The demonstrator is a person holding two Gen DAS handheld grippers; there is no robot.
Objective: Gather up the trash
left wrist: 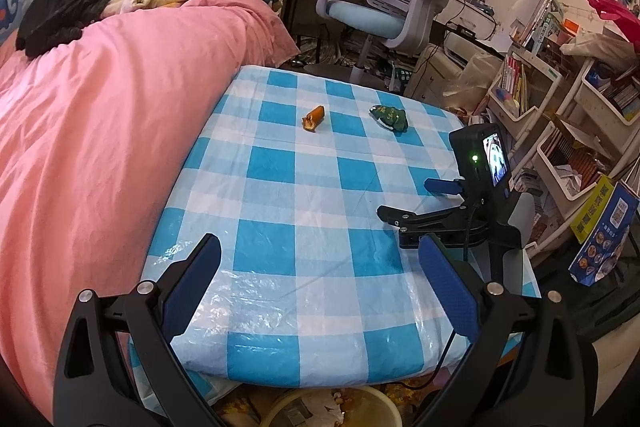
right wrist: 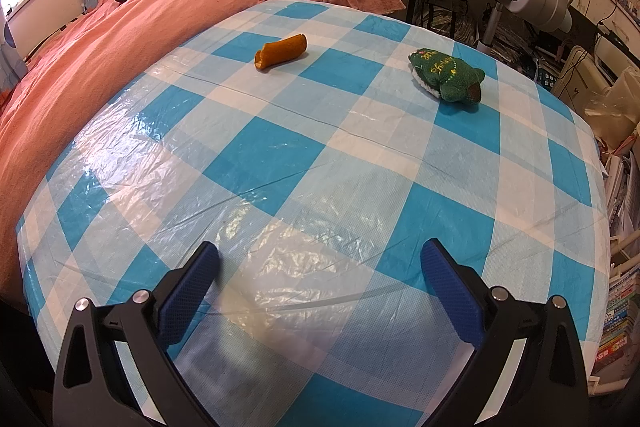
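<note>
- The peel [right wrist: 281,51], an orange curled scrap, lies on the far part of the bench [right wrist: 360,187], near the edge next to the bed [right wrist: 120,47].
- A green knitted pouch [right wrist: 446,75] lies to its right, well apart from it; whether that counts as trash I cannot tell.
- Both grippers hover over the near edge, well short of either item. The left gripper [left wrist: 320,283] has its jaws wide apart and empty; the right gripper [right wrist: 320,283] likewise.
- The step in hand looks like the reach for the peel. To do it well, I would come in low along the peel's long axis, straddle its narrow width, and close gently so the curl does not crush or skid on the slick plastic cloth.
- Avoid pinching the cloth itself, which is wrinkled and could lift.
- A bin [left wrist: 320,411] sits below the near edge, already holding crumpled paper and scraps; it is the likely drop point.
</note>
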